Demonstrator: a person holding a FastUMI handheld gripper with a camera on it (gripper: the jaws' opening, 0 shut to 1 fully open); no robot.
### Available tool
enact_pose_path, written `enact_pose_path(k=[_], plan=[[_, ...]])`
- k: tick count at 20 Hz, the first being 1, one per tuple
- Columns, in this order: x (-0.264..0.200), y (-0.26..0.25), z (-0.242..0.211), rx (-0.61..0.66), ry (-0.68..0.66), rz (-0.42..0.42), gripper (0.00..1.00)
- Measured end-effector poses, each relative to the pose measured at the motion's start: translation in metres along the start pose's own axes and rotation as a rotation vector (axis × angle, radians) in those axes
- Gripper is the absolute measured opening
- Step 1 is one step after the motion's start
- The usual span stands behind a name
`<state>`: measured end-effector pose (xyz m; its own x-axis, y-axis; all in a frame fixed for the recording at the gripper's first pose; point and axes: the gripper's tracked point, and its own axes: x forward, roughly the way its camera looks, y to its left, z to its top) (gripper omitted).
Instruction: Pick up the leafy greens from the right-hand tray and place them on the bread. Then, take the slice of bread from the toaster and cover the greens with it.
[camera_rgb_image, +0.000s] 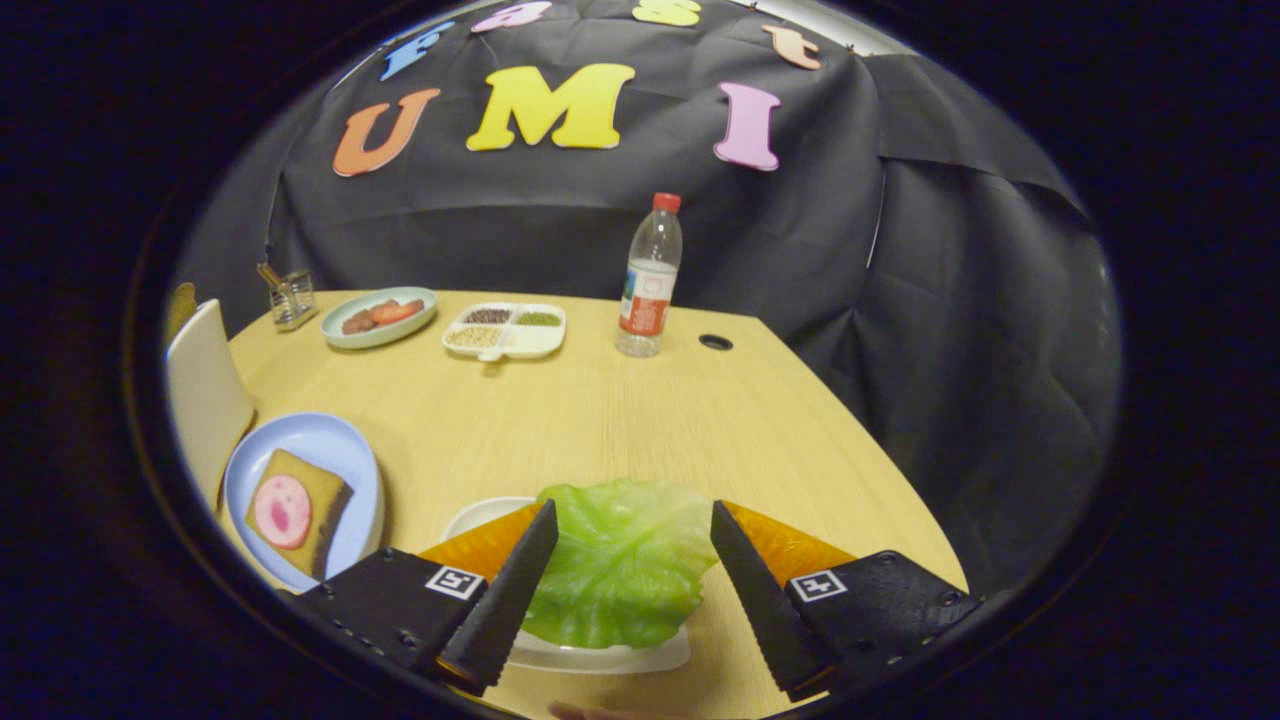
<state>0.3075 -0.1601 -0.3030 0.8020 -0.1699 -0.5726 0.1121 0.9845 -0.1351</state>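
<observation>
Wooden table (600, 420) carrying leafy greens (620, 565) on a white tray (600, 655), between wide-open jaws of the gripper (630, 530); closing too high risks pinching only a flimsy leaf edge, which may tear or slip.

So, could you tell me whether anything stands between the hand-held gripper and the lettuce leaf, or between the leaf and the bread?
Nothing visible does. The hand-held gripper is open, its fingers either side of the green lettuce leaf on its white tray. Bare wooden table lies between it and the sausage-topped bread slice on the pale blue plate.
</observation>
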Motion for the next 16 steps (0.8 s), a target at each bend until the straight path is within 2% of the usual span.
enact_pose_path(k=[4, 7, 10, 12, 16], plan=[[0.008, 0.021, -0.009, 0.003, 0.035, 0.061, 0.93], [0.013, 0.025, -0.024, -0.019, 0.074, 0.060, 0.89], [0.021, 0.035, -0.023, 0.087, 0.092, 0.115, 0.72], [0.023, 0.033, -0.021, 0.126, 0.077, 0.123, 0.61], [0.027, 0.032, -0.020, 0.114, 0.065, 0.135, 0.54]])
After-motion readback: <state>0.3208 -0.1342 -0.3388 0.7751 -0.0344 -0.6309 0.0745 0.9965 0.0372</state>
